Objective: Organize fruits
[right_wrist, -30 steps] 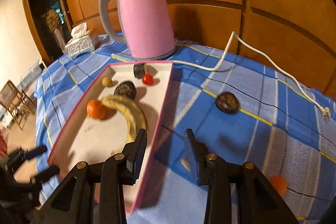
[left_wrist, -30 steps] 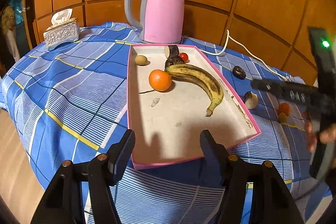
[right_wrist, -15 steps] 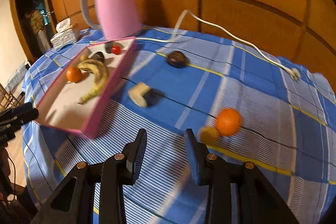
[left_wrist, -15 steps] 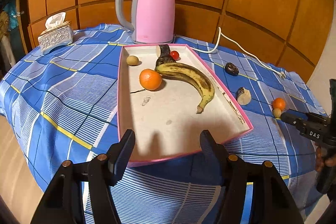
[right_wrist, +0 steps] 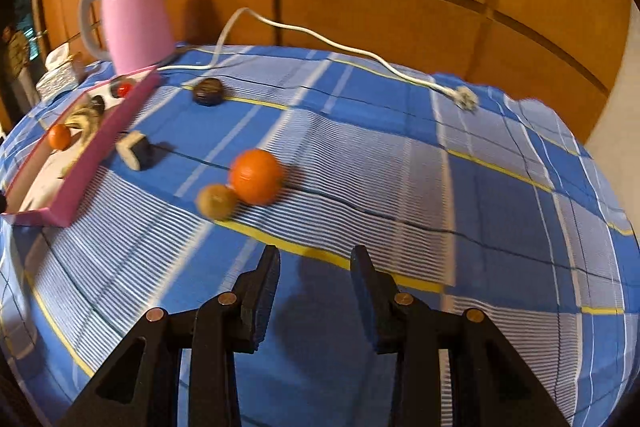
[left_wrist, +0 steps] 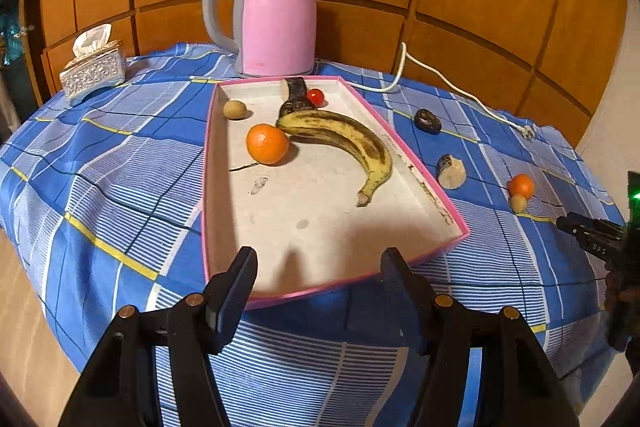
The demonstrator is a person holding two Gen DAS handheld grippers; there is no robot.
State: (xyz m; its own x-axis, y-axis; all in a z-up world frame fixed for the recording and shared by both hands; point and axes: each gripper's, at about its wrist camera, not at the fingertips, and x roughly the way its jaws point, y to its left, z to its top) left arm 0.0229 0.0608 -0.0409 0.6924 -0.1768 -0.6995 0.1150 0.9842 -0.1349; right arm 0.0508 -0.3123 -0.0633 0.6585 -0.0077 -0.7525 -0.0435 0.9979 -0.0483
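Note:
A pink-rimmed tray on the blue checked cloth holds a banana, an orange, a small tan fruit, a cherry tomato and a dark cut piece. Loose on the cloth to its right lie a dark fruit, a cut piece, an orange and a small tan fruit. My left gripper is open and empty at the tray's near edge. My right gripper is open and empty, a short way in front of the loose orange.
A pink kettle stands behind the tray, its white cord trailing across the cloth to a plug. A tissue box sits at the back left. The table edge drops off close in front of both grippers.
My right gripper has swung right, away from the tray, and now faces the loose orange and tan fruit. My left gripper has drawn back slightly. Both stay open.

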